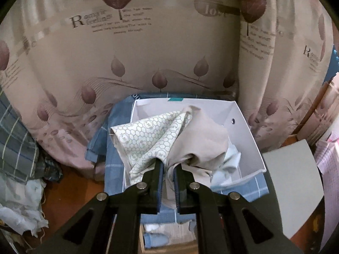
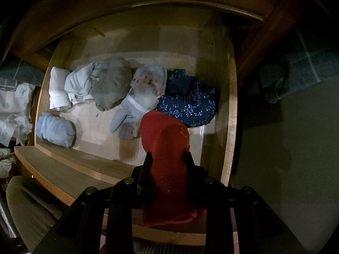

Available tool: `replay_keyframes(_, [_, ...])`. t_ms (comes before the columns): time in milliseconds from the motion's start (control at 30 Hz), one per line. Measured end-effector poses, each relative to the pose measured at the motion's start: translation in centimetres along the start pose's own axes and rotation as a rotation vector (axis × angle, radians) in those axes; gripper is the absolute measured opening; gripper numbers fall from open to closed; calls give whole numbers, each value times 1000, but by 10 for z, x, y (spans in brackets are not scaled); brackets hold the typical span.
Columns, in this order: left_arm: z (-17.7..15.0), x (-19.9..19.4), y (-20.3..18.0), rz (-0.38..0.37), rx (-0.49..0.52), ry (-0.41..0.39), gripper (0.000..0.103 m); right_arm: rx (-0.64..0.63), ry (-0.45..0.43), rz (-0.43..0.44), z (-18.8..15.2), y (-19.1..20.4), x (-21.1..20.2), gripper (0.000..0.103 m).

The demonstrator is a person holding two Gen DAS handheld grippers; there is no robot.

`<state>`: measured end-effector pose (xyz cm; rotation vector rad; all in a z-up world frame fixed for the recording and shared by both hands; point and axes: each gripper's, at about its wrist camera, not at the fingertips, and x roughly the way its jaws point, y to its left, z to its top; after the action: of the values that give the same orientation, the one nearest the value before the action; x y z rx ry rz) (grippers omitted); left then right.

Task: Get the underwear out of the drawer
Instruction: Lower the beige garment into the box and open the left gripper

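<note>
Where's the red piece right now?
In the right wrist view, the red underwear is clamped in the right tongs, low in the picture above the wooden drawer, just in front of the navy floral bundle.

I count seven rolled or folded garments lying in the open wooden drawer [image 2: 229, 114]: one white folded piece [image 2: 58, 89] at its left wall, one pale mint bundle [image 2: 79, 84], one grey ribbed bundle [image 2: 112, 82], one white floral bundle [image 2: 148, 82], one navy bundle with small white flowers [image 2: 188, 99] by its right wall, one pale lilac roll [image 2: 125, 120] and one light blue roll [image 2: 55, 130]. An eighth, one red knitted piece [image 2: 167, 165], hangs above the drawer. In the left view, one white cardboard box [image 1: 243, 131] holds two cloths: one honeycomb-patterned [image 1: 146, 135], one plain beige [image 1: 203, 135].
</note>
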<state>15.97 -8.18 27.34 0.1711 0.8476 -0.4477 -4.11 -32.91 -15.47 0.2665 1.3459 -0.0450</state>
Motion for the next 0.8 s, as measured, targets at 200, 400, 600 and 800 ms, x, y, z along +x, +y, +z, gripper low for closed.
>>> replay_keyframes(200, [24,43,-5,6,-12,20,9,1,2,11,1,-1,1,25])
replay_keyframes(400, [17,93,-1,-2,-49,99,9,-2,5,19,2,-2,1,25])
replay_keyframes(600, [-3,124,-2,33,-26,158,9,-4,10,23,3,-1,2,25])
replay_keyframes(800, [-7,123,2,41,-49,139,12,-5,10,20,3,-1,2,25])
